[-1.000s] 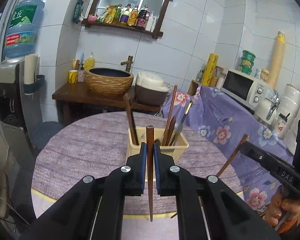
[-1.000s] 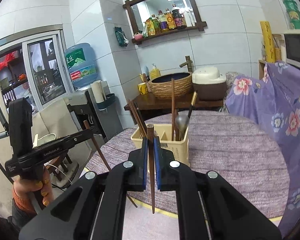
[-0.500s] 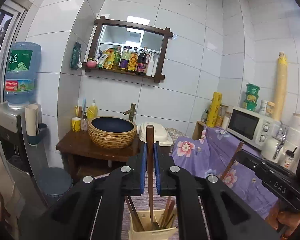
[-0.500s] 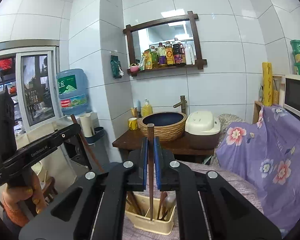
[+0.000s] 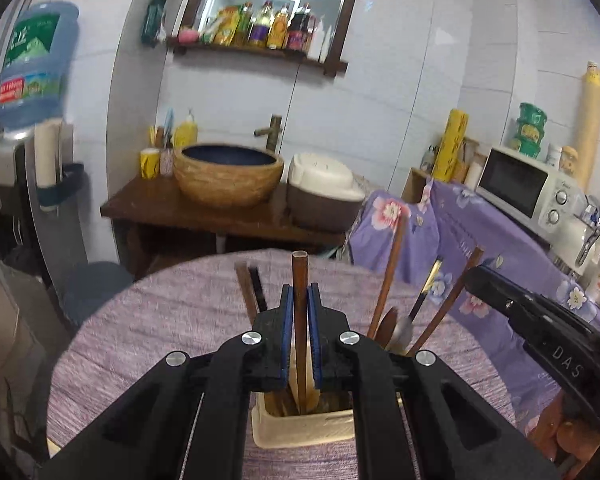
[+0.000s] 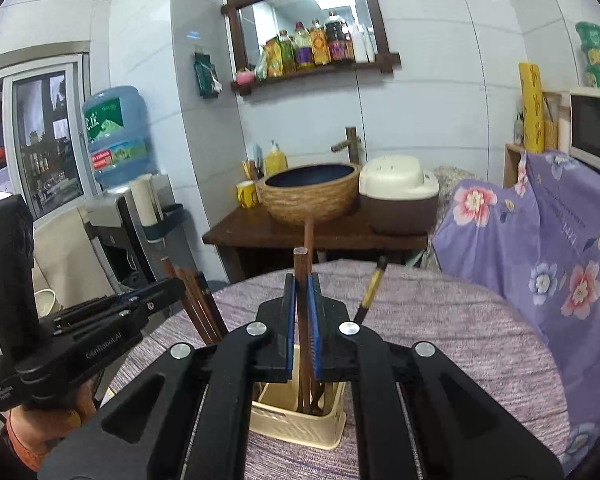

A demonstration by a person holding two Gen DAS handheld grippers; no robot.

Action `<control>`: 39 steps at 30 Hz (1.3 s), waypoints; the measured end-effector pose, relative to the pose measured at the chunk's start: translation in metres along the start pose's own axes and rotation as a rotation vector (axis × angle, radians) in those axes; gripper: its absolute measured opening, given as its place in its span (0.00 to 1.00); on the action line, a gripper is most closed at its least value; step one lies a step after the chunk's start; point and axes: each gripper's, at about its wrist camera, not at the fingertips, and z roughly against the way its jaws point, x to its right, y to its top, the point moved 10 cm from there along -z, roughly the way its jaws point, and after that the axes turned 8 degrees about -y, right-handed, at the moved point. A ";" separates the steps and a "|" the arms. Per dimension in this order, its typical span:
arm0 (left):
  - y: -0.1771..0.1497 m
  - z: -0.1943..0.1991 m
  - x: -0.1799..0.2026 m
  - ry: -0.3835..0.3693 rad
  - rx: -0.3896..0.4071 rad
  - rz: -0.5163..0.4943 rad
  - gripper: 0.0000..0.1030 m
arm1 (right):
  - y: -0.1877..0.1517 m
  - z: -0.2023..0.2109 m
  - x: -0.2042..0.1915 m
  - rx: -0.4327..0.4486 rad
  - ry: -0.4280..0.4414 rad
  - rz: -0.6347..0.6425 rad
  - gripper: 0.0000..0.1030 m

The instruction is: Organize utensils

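Note:
A cream utensil holder stands on the round purple table; it also shows in the right wrist view. It holds several brown chopsticks and a metal spoon. My left gripper is shut on a brown chopstick, held upright with its lower end inside the holder. My right gripper is shut on another brown chopstick, also upright with its lower end in the holder. Each gripper shows at the edge of the other's view.
The round table has a purple woven cloth. Behind it stands a wooden stand with a woven basin and a rice cooker. A flowered purple cloth and a microwave are at the right, a water dispenser at the left.
Both grippers have come down over the holder. The two held chopsticks have gone lower, their ends now inside the holder.

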 end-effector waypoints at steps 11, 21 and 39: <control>-0.011 0.016 0.000 0.017 0.033 -0.023 0.27 | -0.027 0.006 0.005 0.029 -0.030 0.002 0.04; -0.079 0.106 -0.009 0.051 0.116 -0.032 0.95 | -0.096 0.095 0.032 0.109 -0.178 0.042 0.84; -0.225 0.220 0.020 0.086 0.194 0.001 0.95 | -0.276 0.248 0.008 0.153 -0.175 0.081 0.94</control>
